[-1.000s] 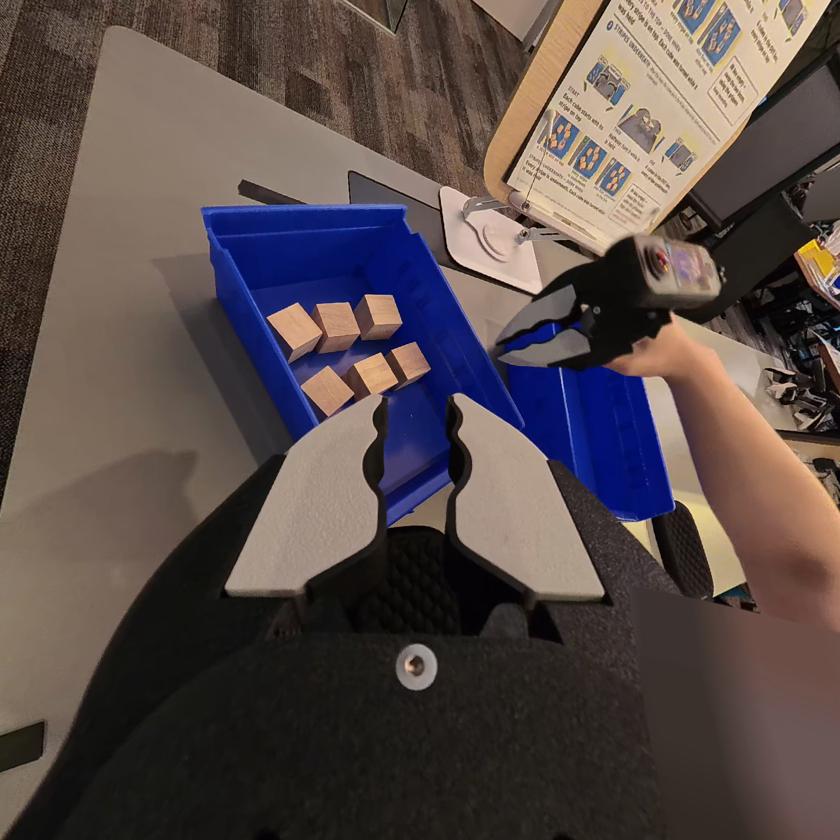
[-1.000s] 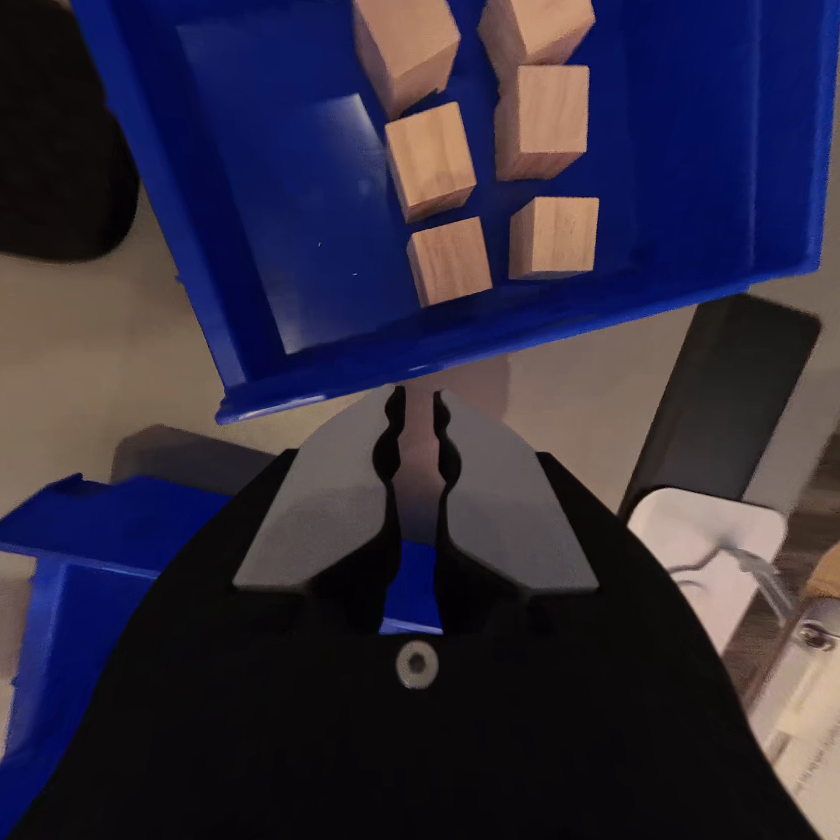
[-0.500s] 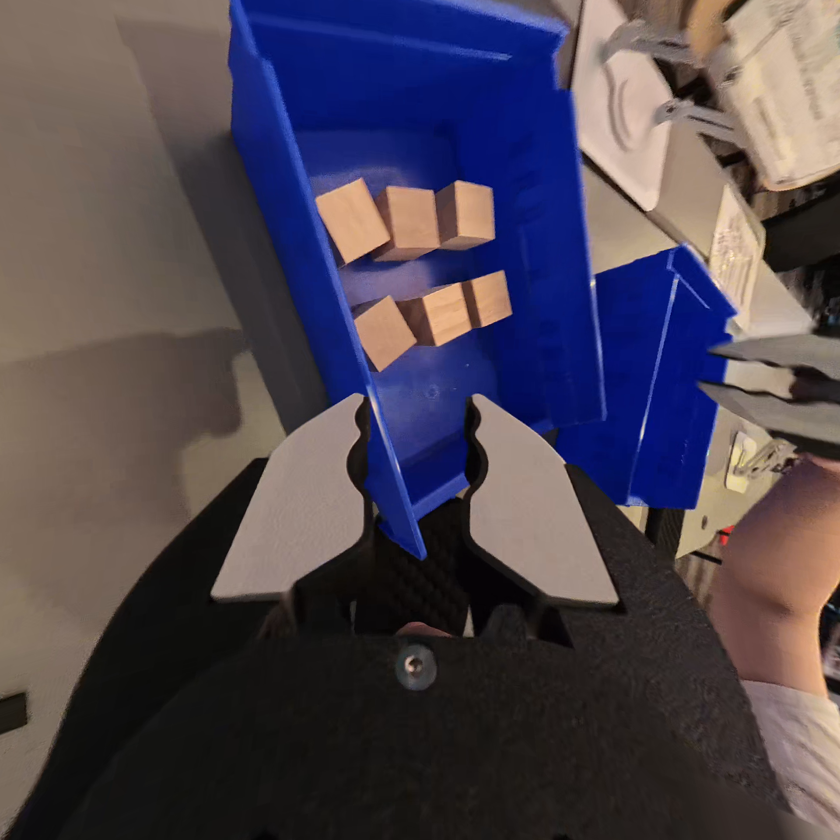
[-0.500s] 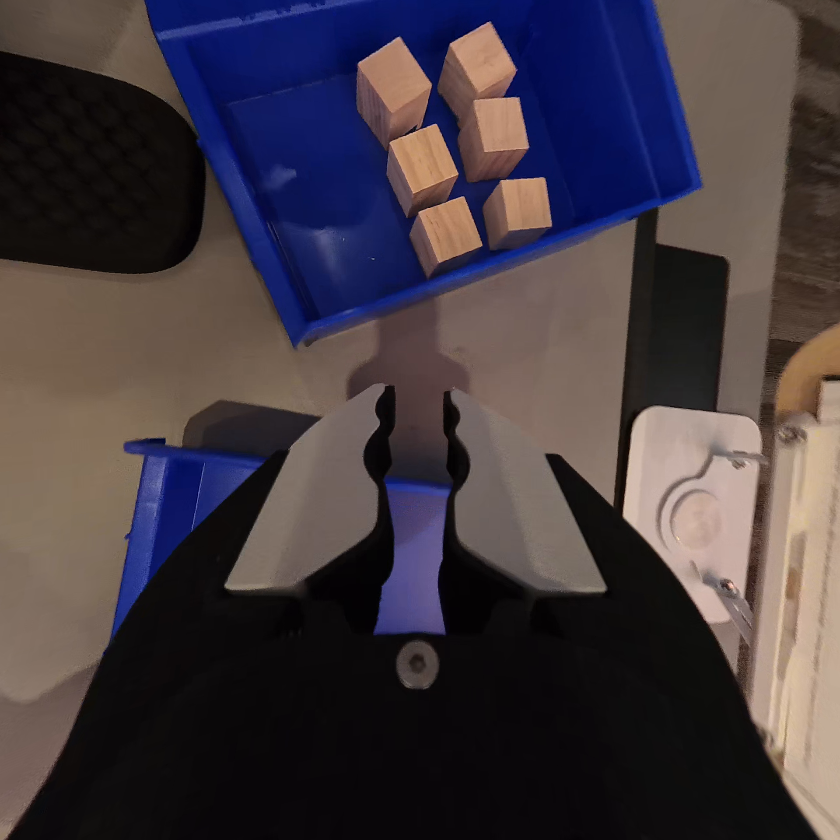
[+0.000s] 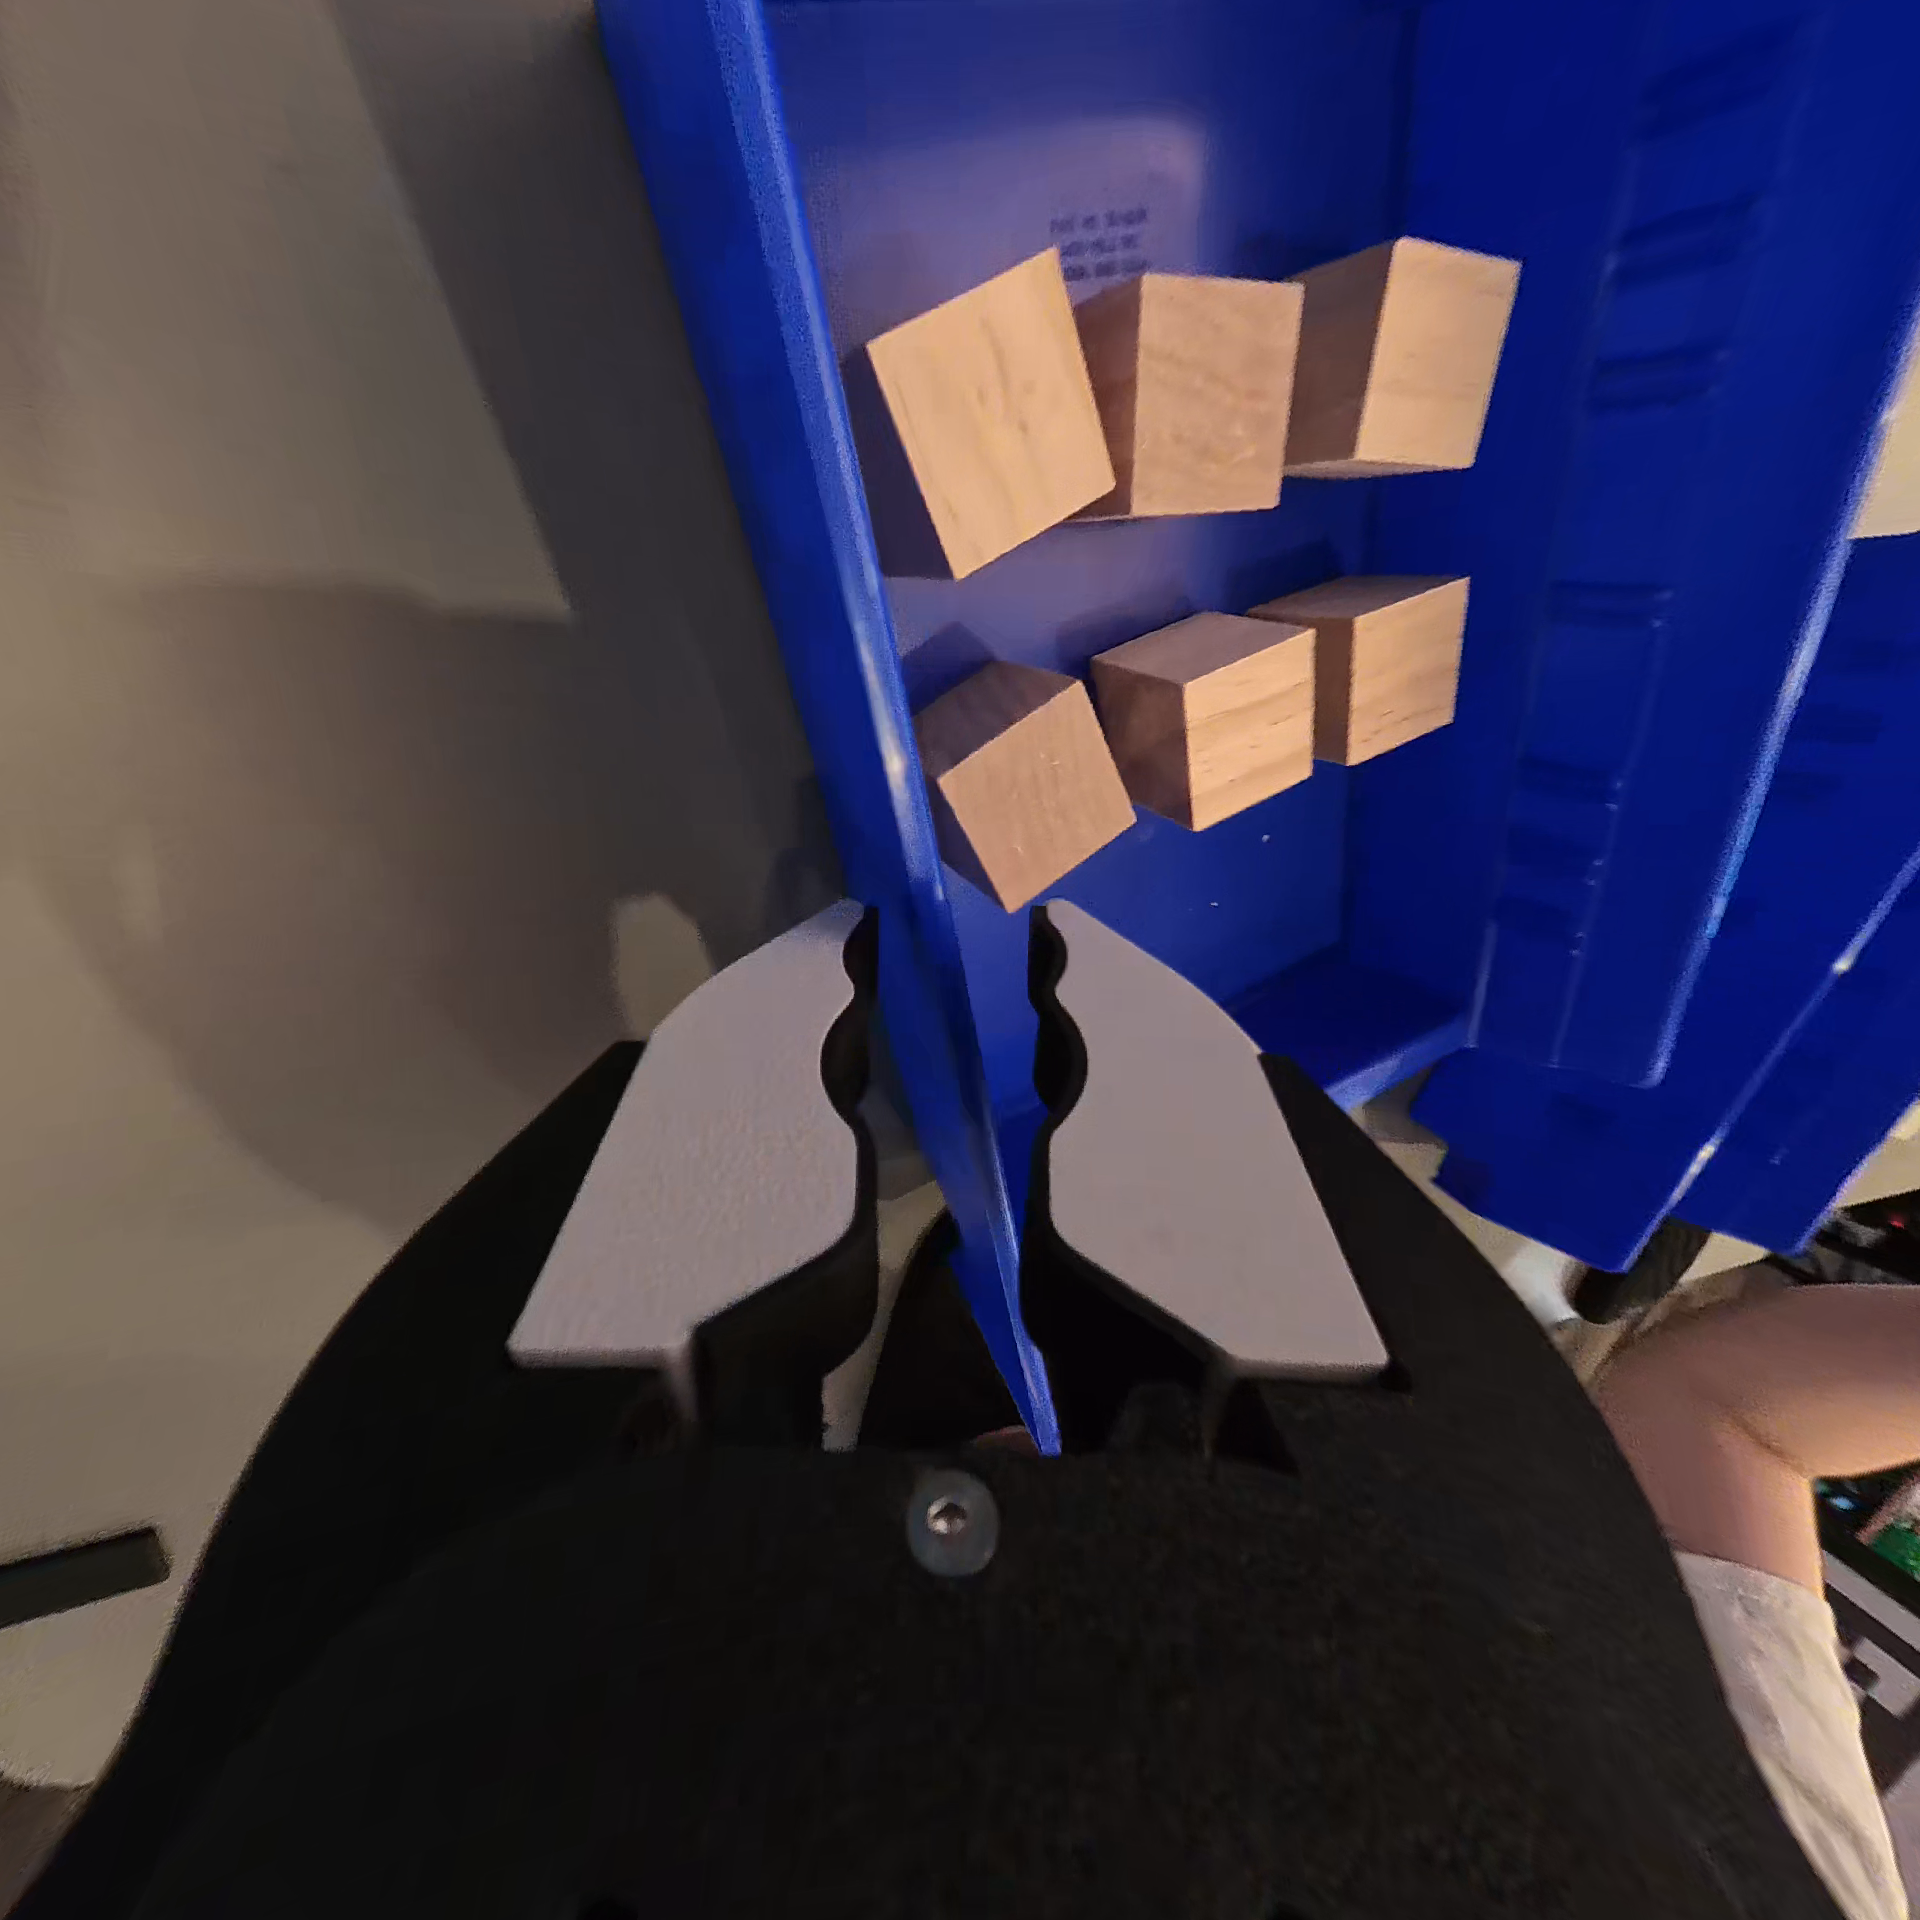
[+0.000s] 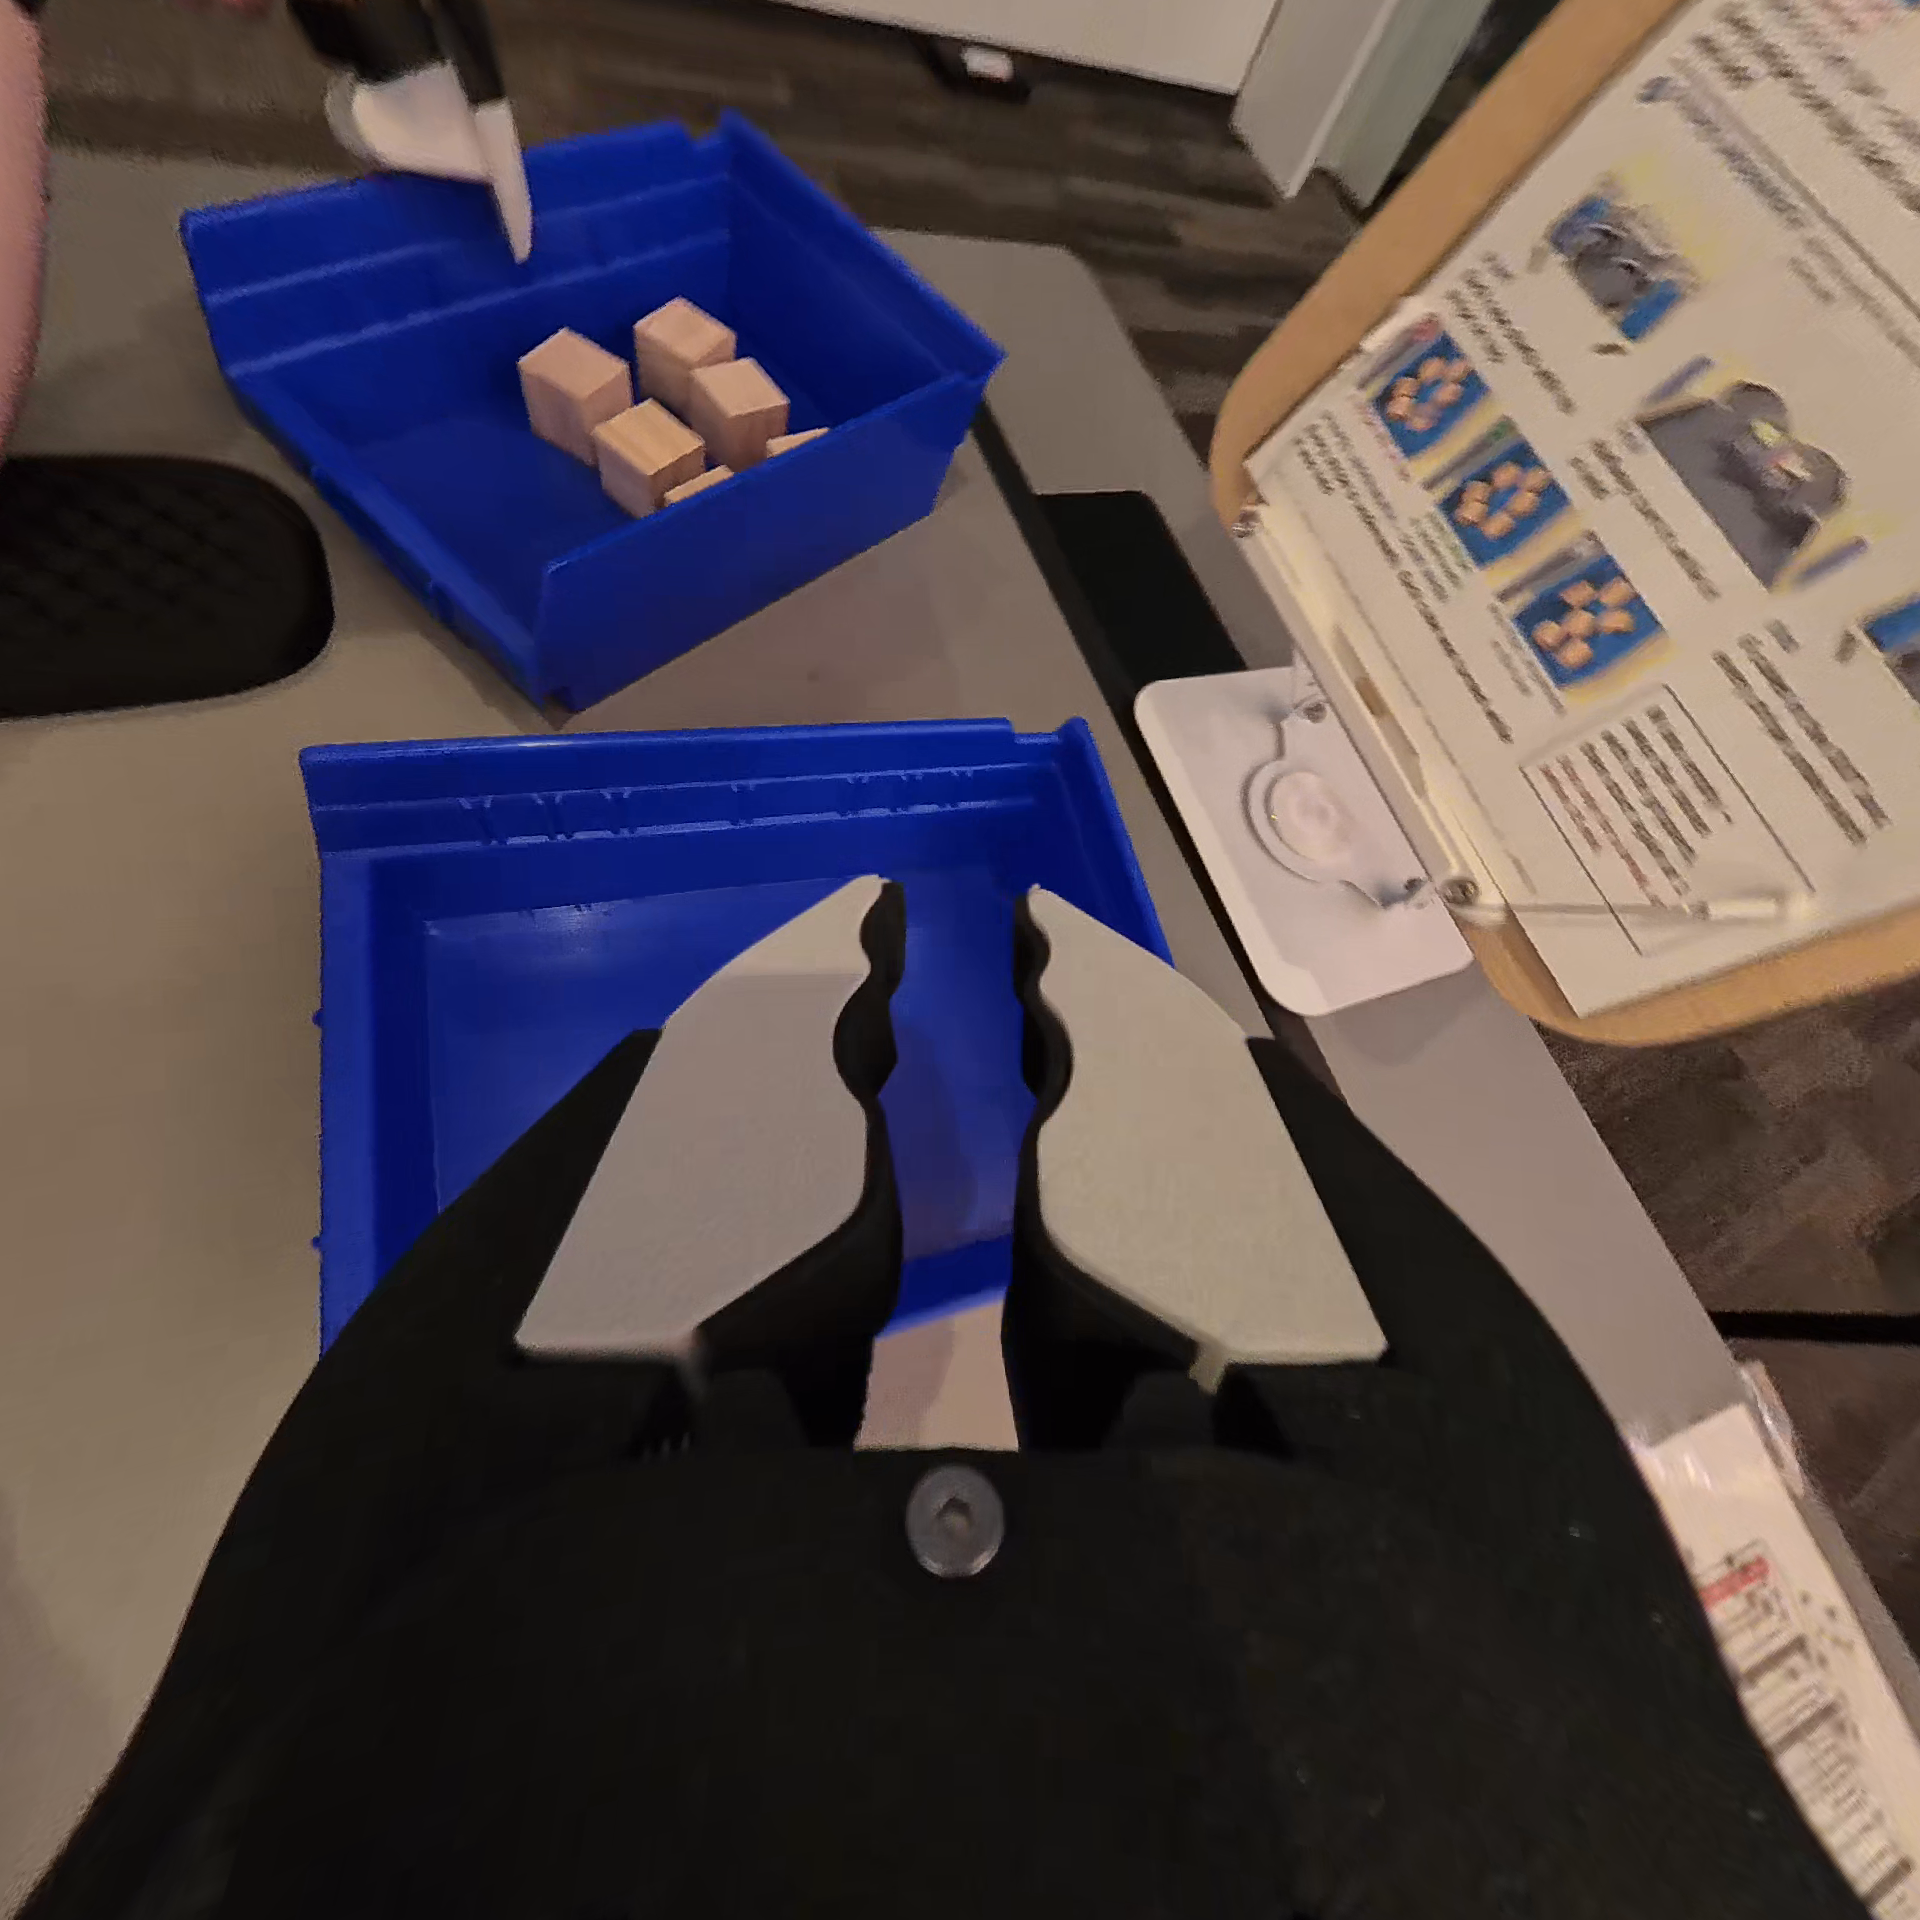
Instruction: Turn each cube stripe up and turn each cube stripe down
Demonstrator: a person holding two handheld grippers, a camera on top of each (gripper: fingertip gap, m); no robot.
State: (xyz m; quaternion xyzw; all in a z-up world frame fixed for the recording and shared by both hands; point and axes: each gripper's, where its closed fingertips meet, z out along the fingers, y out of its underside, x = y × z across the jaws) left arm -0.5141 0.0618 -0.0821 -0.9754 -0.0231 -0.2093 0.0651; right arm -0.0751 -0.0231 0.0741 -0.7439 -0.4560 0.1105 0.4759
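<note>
Left gripper [image 5: 951, 914]: two grey fingers [image 5: 727, 1132] straddling the side wall of the near blue bin [image 5: 790, 540], one outside it, one inside. A gap shows on each side of the wall — parted, nothing clenched; whether the pads touch the plastic cannot be told. Seen from the right wrist view, same gripper [image 6: 488, 166] at 11 o'clock, tips down over that bin's [image 6: 748, 561] far rim.

Inside this bin, six wooden cubes [image 5: 1195, 582], counted in the left wrist view: two rows of three. Far row at 12 to 1 o'clock from the fingertips, the three touching side by side. Near row closer in, its left cube [image 5: 1023, 784] just beside the wall and just ahead of the inner fingertip. Plain pale and darker wood faces only; no stripe visible from here. In the right wrist view four cubes [image 6: 649, 410] stand clear, the tops of two more peeking over the front wall.

Right gripper [image 6: 956, 888]: two fingers [image 6: 1153, 1132] apart, gripping nothing, hovering above the second blue bin [image 6: 374, 1039], whose floor shows blue between them. Nothing seen in the visible part of that bin.

Two bins in all, near each other but apart on the grey table [image 6: 156, 935], the cube bin at 11 o'clock from the other. At 2 o'clock, one tilted board with an instruction sheet [image 6: 1621, 540] on a white stand [image 6: 1299, 831]. At 9 o'clock, a black pad [image 6: 135, 582].
</note>
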